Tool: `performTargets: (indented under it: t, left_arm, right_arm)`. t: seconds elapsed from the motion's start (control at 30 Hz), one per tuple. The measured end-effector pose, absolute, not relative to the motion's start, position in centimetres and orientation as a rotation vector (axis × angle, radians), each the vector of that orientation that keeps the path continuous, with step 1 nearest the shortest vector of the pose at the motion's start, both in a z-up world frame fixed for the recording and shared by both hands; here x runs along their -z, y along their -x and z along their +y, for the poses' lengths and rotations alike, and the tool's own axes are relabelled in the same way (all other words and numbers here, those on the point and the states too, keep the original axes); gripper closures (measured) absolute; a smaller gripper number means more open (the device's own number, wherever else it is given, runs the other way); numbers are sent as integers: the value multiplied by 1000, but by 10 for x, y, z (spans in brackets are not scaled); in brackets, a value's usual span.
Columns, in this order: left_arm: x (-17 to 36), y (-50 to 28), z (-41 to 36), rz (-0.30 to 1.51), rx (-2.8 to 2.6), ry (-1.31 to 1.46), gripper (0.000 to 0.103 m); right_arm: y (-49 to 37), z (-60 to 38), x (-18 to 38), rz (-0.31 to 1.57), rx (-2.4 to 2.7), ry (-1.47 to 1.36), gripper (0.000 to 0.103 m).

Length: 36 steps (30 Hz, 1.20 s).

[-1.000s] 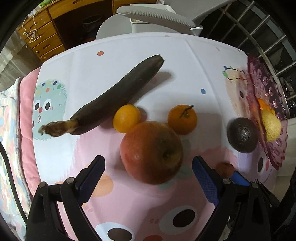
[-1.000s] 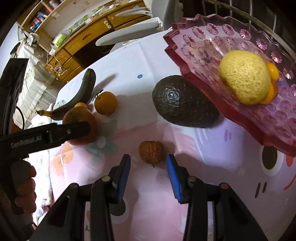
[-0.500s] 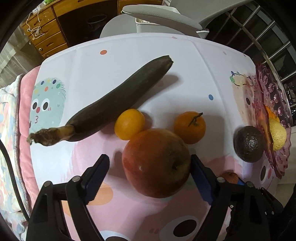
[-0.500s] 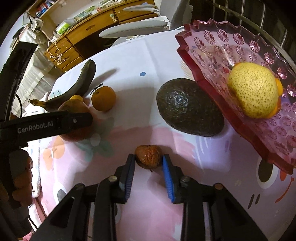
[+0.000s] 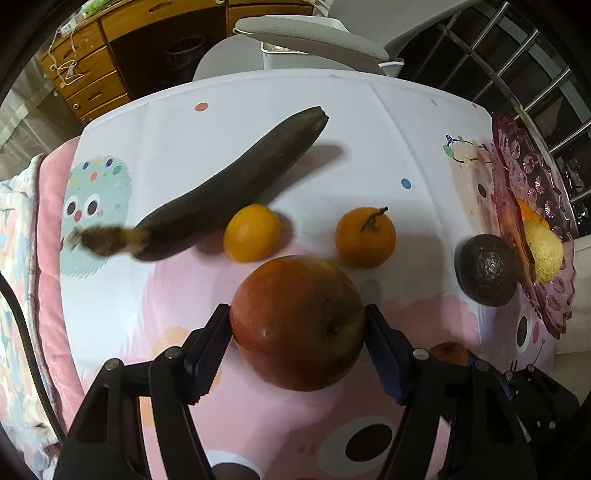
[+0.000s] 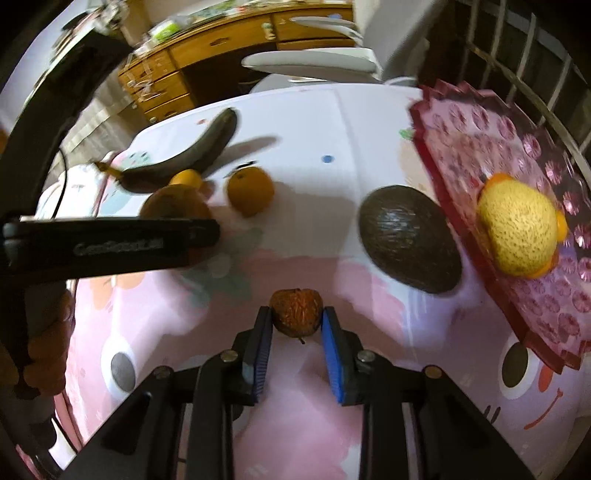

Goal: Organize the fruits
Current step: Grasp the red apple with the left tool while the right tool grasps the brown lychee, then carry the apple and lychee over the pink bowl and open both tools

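My left gripper [image 5: 297,325] is shut on a big red apple [image 5: 299,321] on the tablecloth. My right gripper [image 6: 296,319] is shut on a small brown wrinkled fruit [image 6: 295,312], which also shows in the left wrist view [image 5: 448,352]. A dark avocado [image 6: 410,238] lies beside the pink glass plate [image 6: 498,147], which holds a yellow pear [image 6: 519,229] and orange fruit. Two tangerines [image 5: 365,236] [image 5: 251,232] and a blackened banana [image 5: 225,192] lie beyond the apple.
The table has a pink and white cartoon cloth [image 5: 369,125]. A grey office chair [image 5: 310,33] and a wooden drawer desk [image 5: 92,81] stand behind it. Window bars [image 5: 517,74] are at the right.
Both grippers have moved forward and closed: the left on the apple, the right on the small brown fruit. The other fruits lie where they were.
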<state>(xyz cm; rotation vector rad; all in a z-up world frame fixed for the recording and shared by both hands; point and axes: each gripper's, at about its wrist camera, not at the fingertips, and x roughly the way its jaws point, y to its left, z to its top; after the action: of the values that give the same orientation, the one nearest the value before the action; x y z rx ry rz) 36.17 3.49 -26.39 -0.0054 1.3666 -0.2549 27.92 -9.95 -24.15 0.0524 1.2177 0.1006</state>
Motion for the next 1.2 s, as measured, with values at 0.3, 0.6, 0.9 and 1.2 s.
performTargets:
  t: [0.3, 0.6, 0.9, 1.2]
  left_arm:
    - [224, -331, 56, 1290, 252, 25, 34]
    - [189, -276, 71, 1271, 289, 37, 34]
    - [178, -211, 56, 1314, 305, 29, 34]
    - [161, -176, 2, 1290, 198, 60, 34]
  right_arm:
    - [-246, -77, 220, 1202, -196, 24, 76]
    - [-207, -90, 184, 1151, -157, 15, 77]
    - [-166, -113, 166, 1155, -168, -36, 77]
    - [-167, -183, 158, 1123, -251, -10, 77]
